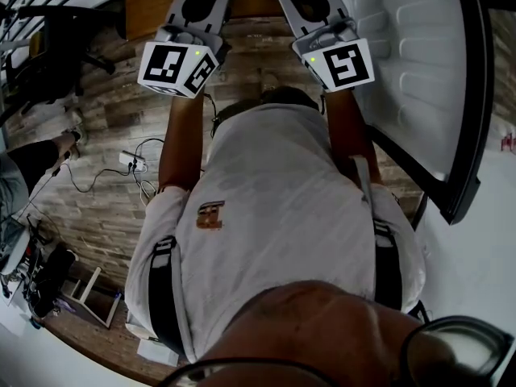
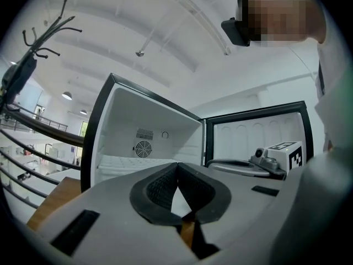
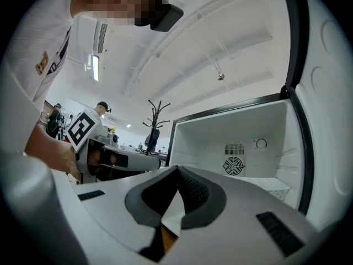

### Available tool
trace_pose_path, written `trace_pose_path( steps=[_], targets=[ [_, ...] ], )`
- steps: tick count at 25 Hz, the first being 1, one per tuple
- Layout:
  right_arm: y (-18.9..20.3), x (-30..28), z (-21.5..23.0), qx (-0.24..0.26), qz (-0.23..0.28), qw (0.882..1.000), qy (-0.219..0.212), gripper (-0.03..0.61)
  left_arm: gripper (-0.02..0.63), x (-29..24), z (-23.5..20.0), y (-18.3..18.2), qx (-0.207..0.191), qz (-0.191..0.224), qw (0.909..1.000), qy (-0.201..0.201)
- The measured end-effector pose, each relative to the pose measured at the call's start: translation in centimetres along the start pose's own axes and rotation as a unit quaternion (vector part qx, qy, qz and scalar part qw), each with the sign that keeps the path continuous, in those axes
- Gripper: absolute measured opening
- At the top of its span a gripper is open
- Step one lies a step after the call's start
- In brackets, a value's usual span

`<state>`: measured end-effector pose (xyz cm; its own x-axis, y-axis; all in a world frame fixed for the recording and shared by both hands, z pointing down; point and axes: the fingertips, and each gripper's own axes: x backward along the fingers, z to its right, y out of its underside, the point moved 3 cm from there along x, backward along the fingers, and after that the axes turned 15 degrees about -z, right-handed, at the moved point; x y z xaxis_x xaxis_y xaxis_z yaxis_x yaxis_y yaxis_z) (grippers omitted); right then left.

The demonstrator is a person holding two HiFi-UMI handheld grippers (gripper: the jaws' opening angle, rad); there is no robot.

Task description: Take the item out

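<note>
A small fridge [image 2: 144, 142] stands open before me, its white inside showing a round fan grille and a pale shelf; no item shows inside it. Its door [image 1: 419, 71] hangs open to my right. Both grippers are held up side by side, short of the opening. In the left gripper view my left gripper [image 2: 176, 165] is shut, its tips touching with nothing between them. My right gripper [image 3: 177, 169] is also shut and empty. Each gripper's marker cube shows in the other's view: the right one [image 2: 288, 154], the left one [image 3: 84, 128].
A wooden top [image 1: 153, 2] lies left of the fridge. A coat rack [image 3: 155, 117] and a railing [image 2: 33, 148] stand further left. Cables and a power strip [image 1: 133, 161] lie on the plank floor, near another person [image 1: 32, 164] and a wooden frame [image 1: 93, 297].
</note>
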<state>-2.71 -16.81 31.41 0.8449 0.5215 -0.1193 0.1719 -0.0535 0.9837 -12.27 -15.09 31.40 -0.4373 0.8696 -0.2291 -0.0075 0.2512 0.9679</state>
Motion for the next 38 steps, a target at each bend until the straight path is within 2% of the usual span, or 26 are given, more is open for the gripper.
trace_pose_path(
  steps=[10, 14, 17, 21, 25, 27, 31, 34, 38],
  targets=[
    [0.9, -0.3, 1.8, -0.012, -0.001, 1.0, 0.011, 0.034, 0.018, -2.2, -0.7, 1.0, 0.015, -0.021, 0.9996, -0.01],
    [1.6, -0.2, 2.1, -0.015, -0.021, 0.999, 0.02, 0.033, 0.018, -3.1, -1.2, 1.9, 0.033, -0.039, 0.9987, -0.01],
    [2.0, -0.1, 2.2, -0.015, -0.036, 0.999, 0.027, 0.034, 0.018, -3.8, -1.8, 2.9, 0.052, -0.055, 0.9971, -0.013],
    [1.7, -0.3, 2.8, -0.012, -0.012, 0.999, 0.04, 0.034, 0.018, -5.0, -2.7, 4.3, 0.091, -0.074, 0.993, -0.014],
    [2.4, 0.1, 2.4, -0.014, -0.042, 0.998, 0.048, 0.034, 0.02, -5.4, -3.3, 5.9, 0.139, -0.088, 0.9862, -0.012],
    [2.2, -0.1, 2.4, -0.011, -0.033, 0.998, 0.05, 0.034, 0.02, -5.8, -3.8, 6.7, 0.165, -0.094, 0.9817, -0.011],
    [2.7, -0.6, 2.4, -0.012, -0.054, 0.997, 0.051, 0.034, 0.02, -6.9, -4.8, 8.5, 0.232, -0.106, 0.9669, 0.001],
    [2.3, -0.9, 2.8, -0.005, -0.047, 0.998, 0.05, 0.034, 0.021, -8.1, -5.1, 9.7, 0.29, -0.115, 0.9498, 0.019],
    [0.2, -3.0, 4.1, 0.009, -0.034, 0.998, 0.047, 0.034, 0.023, -9.9, -7.2, 9.4, 0.357, -0.122, 0.9255, 0.03]
  ],
)
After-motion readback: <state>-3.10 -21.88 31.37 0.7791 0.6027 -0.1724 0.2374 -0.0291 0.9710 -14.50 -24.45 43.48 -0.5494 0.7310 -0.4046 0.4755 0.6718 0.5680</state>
